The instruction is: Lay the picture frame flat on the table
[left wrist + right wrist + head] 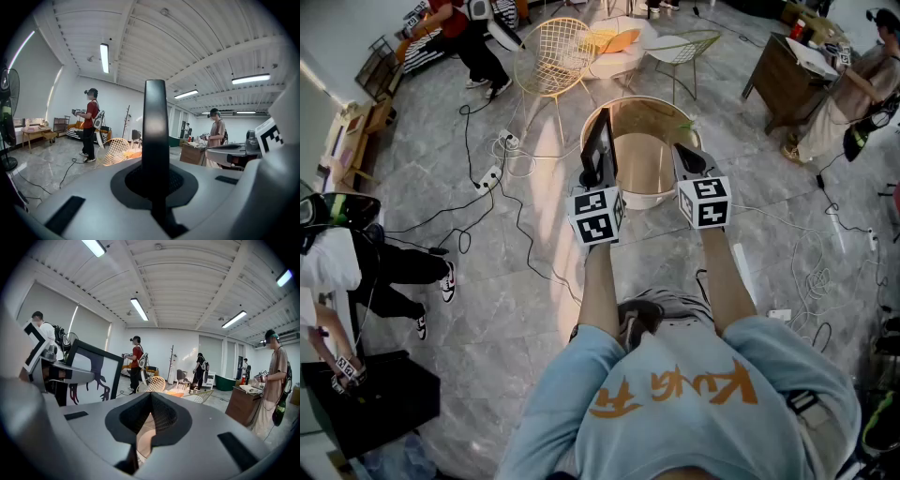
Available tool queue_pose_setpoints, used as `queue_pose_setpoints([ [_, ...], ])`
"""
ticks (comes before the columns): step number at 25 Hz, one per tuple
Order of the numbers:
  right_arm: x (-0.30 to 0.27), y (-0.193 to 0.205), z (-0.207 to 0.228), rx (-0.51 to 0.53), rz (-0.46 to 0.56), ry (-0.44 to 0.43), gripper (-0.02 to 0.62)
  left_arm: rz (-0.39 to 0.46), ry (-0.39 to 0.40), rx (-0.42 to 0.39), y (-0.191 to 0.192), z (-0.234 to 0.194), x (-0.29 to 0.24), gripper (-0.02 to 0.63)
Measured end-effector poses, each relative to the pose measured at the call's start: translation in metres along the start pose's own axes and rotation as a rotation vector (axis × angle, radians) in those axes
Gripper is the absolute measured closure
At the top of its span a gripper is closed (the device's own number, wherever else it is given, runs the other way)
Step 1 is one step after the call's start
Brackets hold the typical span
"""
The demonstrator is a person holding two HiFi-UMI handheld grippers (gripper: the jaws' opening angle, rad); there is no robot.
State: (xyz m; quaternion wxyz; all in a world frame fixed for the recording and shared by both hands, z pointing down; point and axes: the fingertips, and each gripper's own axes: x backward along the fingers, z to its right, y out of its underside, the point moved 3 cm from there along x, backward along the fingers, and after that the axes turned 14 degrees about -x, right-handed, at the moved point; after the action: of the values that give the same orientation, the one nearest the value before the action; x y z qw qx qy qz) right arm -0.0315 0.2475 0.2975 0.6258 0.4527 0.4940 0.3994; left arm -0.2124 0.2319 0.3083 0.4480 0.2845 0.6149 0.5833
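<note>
Head view: two grippers are held out side by side above a round wooden worktop [630,101] on a grey marble floor [487,309]. The picture frame [601,141] is carried upright in the left gripper [596,178] and is seen edge-on as a thin dark slab over the near left part of the worktop. It has not been laid flat. Whether its lower edge touches the wood cannot be told.

In the left gripper view the frame's black edge stands straight up between the jaws, which are clamped on it.

The right gripper [686,155] is held just beside the left one, over the same worktop and apart from the frame. In the right gripper view its jaws are pressed together at the tips with nothing between them, and pale wood is seen below them. At the left of that view the frame's face is shown: a black border around a white sheet with a dark figure.

Beyond the worktop, yellow wire chairs [553,56] are seen, and cables [492,178] lie across the floor to the left.
</note>
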Motion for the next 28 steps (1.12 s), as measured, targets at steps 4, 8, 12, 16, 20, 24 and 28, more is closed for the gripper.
queue_pose_setpoints([
  [4,0.001,-0.005,0.001,0.004,0.003,-0.012,0.598,0.005,0.002,0.002,-0.006,0.001,-0.002,0.58],
  [8,-0.003,-0.012,0.0,0.02,-0.001,-0.029,0.598,0.014,0.007,0.011,-0.012,-0.001,-0.008,0.58],
  [12,-0.005,-0.017,-0.002,-0.005,0.023,-0.028,0.598,0.01,0.004,0.015,-0.013,-0.006,-0.009,0.58],
  [16,-0.007,-0.02,0.0,-0.023,0.043,-0.007,0.598,0.018,-0.004,0.018,-0.014,-0.009,-0.007,0.58],
  [20,-0.011,-0.021,-0.002,-0.018,0.042,-0.007,0.597,0.022,-0.015,0.024,-0.015,-0.017,-0.008,0.58],
  [24,-0.013,-0.026,-0.002,-0.003,0.047,-0.002,0.597,0.027,-0.007,0.031,-0.019,-0.02,-0.014,0.58],
  [28,-0.01,-0.031,0.005,0.009,0.048,0.012,0.597,0.029,0.007,0.037,-0.022,-0.015,-0.019,0.58],
])
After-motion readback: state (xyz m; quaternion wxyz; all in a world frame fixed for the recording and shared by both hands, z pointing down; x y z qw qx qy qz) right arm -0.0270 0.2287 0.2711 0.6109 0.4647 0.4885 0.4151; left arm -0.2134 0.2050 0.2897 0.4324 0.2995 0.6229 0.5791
